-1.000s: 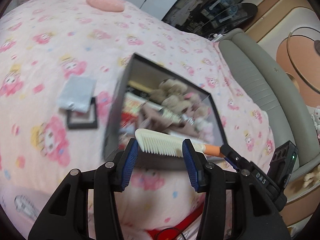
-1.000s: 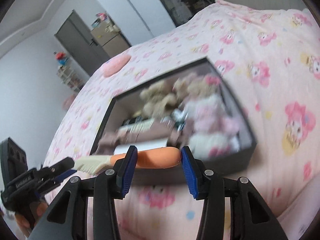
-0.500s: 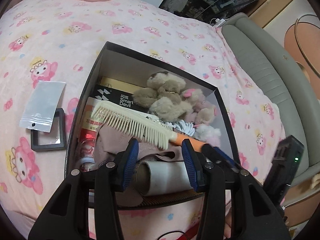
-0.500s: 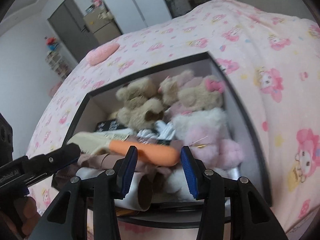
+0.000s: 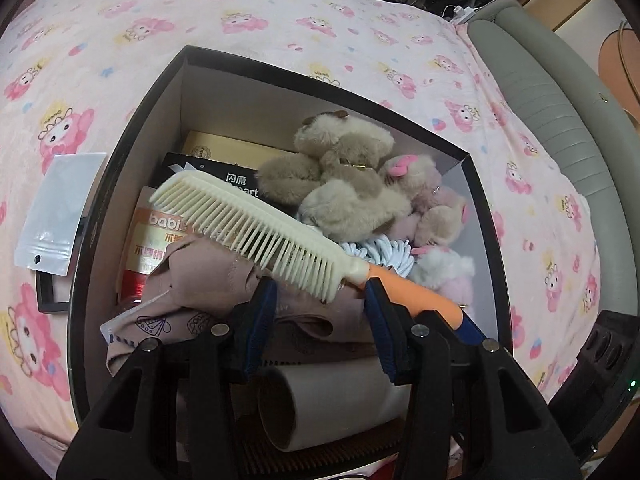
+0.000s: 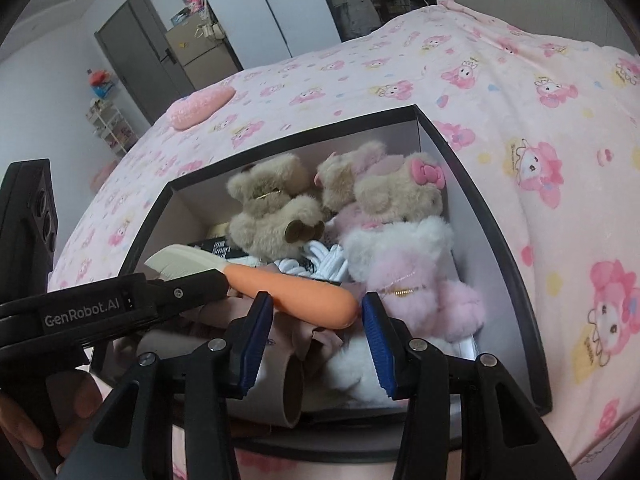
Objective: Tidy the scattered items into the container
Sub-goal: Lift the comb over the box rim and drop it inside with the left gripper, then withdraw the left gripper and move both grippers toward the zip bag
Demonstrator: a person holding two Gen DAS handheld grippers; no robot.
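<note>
A cream comb (image 5: 256, 236) with an orange handle (image 6: 296, 292) hangs slanted over the open black box (image 5: 102, 208). My right gripper (image 6: 316, 312) is shut on the handle, which lies across the gap between its blue pads. From the left wrist its pad shows at the handle's end (image 5: 472, 328). My left gripper (image 5: 319, 292) stands open. The comb's toothed part crosses just past its fingertips, and I see no pad pressing on it. From the right wrist its black finger (image 6: 216, 284) reaches to where the teeth meet the handle. Whether the comb touches the brown cloth (image 5: 208, 276) below is unclear.
The box (image 6: 532, 368) holds plush toys (image 5: 344, 176), white hair ties (image 5: 384, 252), packets and a paper roll (image 5: 320, 396). On the pink sheet left of it a clear zip bag (image 5: 56, 216) lies on a black frame (image 5: 48, 296). A grey padded bed edge (image 5: 560, 120) runs along the right.
Both grippers came down and forward, from in front of the box to over it, with the comb. The left gripper closed in along the comb, from its tip to the handle joint.
</note>
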